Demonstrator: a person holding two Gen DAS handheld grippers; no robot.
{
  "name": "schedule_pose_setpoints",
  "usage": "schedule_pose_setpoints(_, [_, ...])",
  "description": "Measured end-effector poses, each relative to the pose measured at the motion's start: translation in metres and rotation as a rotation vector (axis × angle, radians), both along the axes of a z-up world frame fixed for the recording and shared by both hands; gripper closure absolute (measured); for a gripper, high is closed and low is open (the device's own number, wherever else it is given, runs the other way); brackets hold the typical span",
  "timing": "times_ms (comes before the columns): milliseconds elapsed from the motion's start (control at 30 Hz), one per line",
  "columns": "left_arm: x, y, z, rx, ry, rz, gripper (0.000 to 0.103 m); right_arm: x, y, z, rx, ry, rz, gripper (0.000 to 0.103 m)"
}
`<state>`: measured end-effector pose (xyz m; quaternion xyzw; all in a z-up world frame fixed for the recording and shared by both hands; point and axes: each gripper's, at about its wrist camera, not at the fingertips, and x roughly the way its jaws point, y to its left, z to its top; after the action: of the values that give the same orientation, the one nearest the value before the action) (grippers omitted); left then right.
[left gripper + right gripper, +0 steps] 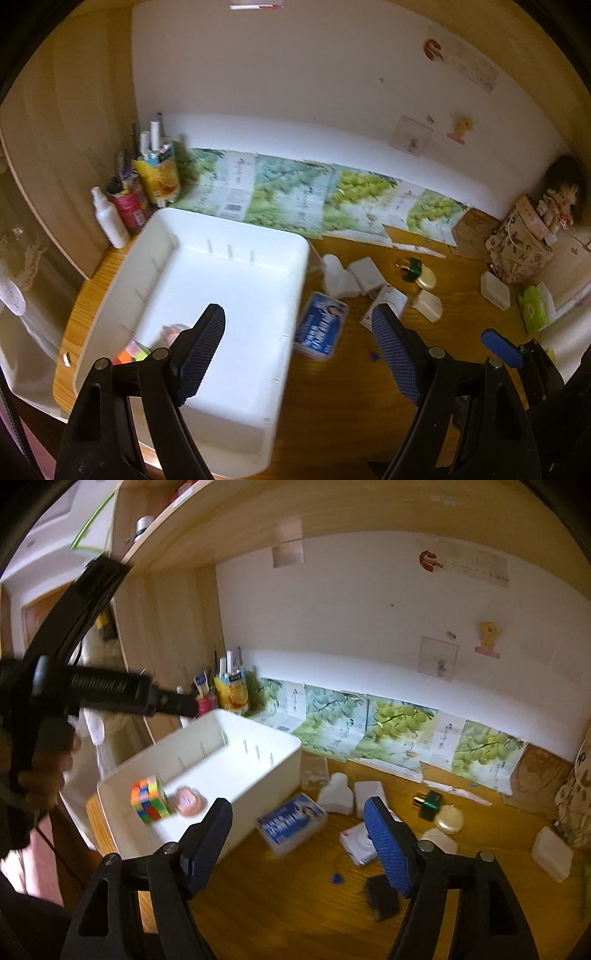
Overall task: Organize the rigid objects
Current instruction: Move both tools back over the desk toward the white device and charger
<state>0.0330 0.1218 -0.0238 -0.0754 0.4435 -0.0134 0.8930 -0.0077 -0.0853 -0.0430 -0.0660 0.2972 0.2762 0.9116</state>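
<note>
A white plastic bin [295, 254] [280, 753] stands on the left of the wooden desk. A colourful puzzle cube [149, 800] and a pink round case [188, 801] lie inside it; in the left wrist view the cube [135, 350] peeks out by the left finger. A blue-and-white box [320, 329] [291, 821] lies just right of the bin. My left gripper [299, 350] is open and empty above the bin's right edge. My right gripper [299, 845] is open and empty above the desk near the blue box. A dark object [382, 895] lies below its right finger.
Loose on the desk to the right are small white boxes [365, 275] [367, 792], a green perfume bottle [412, 267] [428, 803], a round gold compact [448, 818] and a white packet [356, 843]. Pen holders [155, 173] stand at the back left. A patterned bag [517, 243] stands at the right.
</note>
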Motion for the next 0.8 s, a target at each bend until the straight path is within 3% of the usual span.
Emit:
schedule_pose_setpoints(167, [0.007,-0.025,-0.01,-0.006,0.062,-0.016,0.019,-0.006,-0.021,-0.011,-0.069,-0.017,0.054,0.028])
schedule_pose_setpoints(400, [0.028,-0.055,-0.029,-0.009,0.175,-0.04,0.019,0.002,-0.057,-0.029,-0.121,0.032,0.067,0.028])
schedule_pose_setpoints(633, [0.063,-0.092,-0.046,0.048,0.272,-0.162,0.019,0.017,-0.075,-0.05,-0.17,0.096,0.083,0.028])
schedule_pose_setpoints(800, [0.091,-0.111,-0.065,0.036,0.345,-0.233,0.019,0.028,-0.078,-0.065,-0.197,0.148,0.109,0.028])
